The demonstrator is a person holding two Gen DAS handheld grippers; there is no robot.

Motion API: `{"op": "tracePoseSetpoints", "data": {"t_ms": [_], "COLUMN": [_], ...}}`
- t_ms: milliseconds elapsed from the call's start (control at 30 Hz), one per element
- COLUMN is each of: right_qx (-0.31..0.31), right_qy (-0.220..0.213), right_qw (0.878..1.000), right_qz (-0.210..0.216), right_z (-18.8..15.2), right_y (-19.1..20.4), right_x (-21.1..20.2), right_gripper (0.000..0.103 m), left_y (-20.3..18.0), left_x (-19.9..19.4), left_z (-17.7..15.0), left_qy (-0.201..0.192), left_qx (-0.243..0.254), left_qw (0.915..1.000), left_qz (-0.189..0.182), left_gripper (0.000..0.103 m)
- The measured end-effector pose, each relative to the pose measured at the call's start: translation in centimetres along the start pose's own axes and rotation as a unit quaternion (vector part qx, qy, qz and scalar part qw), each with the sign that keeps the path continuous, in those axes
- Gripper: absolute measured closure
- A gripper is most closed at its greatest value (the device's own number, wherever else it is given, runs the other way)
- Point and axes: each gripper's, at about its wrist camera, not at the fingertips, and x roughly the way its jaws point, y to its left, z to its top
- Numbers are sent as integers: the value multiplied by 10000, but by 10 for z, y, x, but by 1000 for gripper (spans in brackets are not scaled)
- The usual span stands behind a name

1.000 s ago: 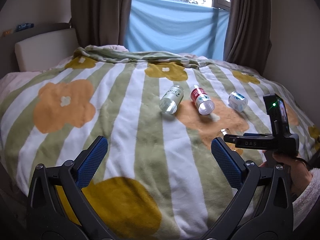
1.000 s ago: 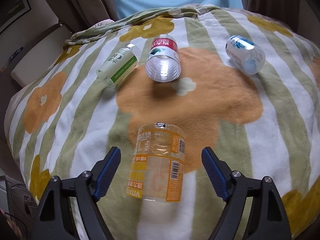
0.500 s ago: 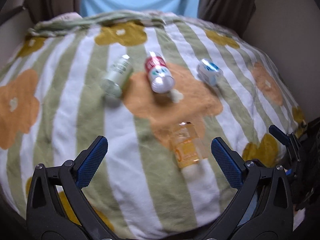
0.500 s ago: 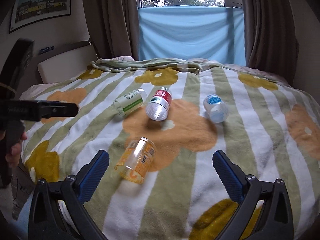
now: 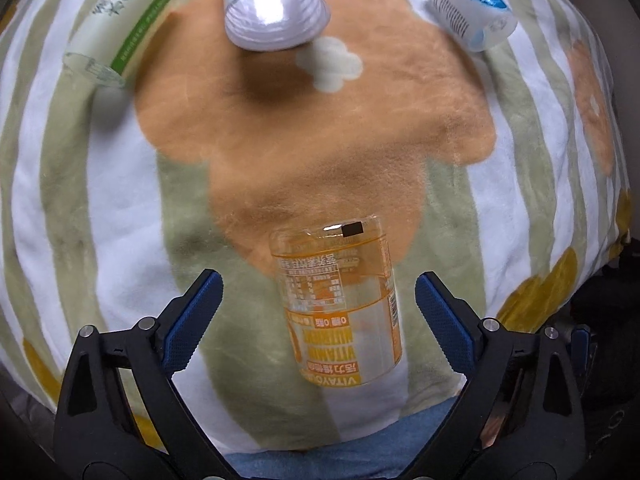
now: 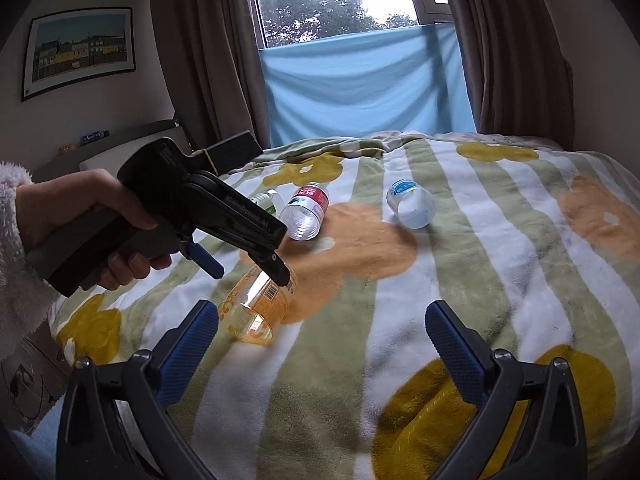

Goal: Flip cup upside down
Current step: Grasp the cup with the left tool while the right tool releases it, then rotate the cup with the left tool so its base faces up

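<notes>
An orange-labelled clear plastic cup (image 5: pixel 340 304) lies on its side on the flowered blanket (image 5: pixel 360 140). My left gripper (image 5: pixel 318 312) is open and hangs over it, the cup lying between the two blue pads without touching them. In the right wrist view the same cup (image 6: pixel 256 304) lies near the bed's left front, with the left gripper (image 6: pixel 256 270) just above it, held by a hand. My right gripper (image 6: pixel 322 340) is open and empty, to the right of the cup and back from it.
Three more cut-off bottle cups lie on their sides further up the bed: green-labelled (image 5: pixel 120 28), red-labelled (image 5: pixel 276 4) and blue-labelled (image 5: pixel 468 4). The bed's front edge is just below the orange cup. Curtains and a window (image 6: pixel 340 40) stand behind the bed.
My left gripper has swung down and closed in over the orange cup. My right gripper has pulled back from that cup and lifted to look across the bed.
</notes>
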Motion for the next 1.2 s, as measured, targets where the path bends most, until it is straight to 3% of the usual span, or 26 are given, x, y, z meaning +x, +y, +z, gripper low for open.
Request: {"op": "tracePoseSetpoints", "data": {"t_ms": [200, 433, 600, 767, 867, 1067, 1133, 1200], "right_qx": [48, 54, 31, 6, 15, -91, -134, -109], "right_qy": [-49, 3, 58, 66, 67, 88, 106, 120], "right_qw": [9999, 10000, 10000, 10000, 10000, 9999, 9998, 9998], "right_qz": [80, 57, 42, 44, 50, 36, 42, 87], "right_z": [-2, -5, -7, -8, -8, -9, -9, -9], "right_y": [-5, -7, -5, -5, -5, -1, 0, 0], "right_x": [-3, -3, -1, -1, -1, -1, 0, 2], "right_gripper": [0, 0, 0, 0, 0, 0, 0, 0], "left_y": [5, -2, -7, -4, -5, 0, 1, 3], "left_x": [15, 21, 29, 34, 32, 8, -10, -30], "left_z": [5, 5, 0, -1, -4, -19, -27, -37], "left_qy": [224, 283, 342, 347, 259, -183, -604, -1288], "left_qx": [-380, -445, -517, -653, -626, -566, -433, -329], "left_qw": [9990, 9986, 9980, 9971, 9973, 9969, 9956, 9897], "left_qz": [-17, 9, -95, -201, -276, -506, -571, -541], "left_gripper": [15, 17, 36, 46, 47, 47, 47, 47]}}
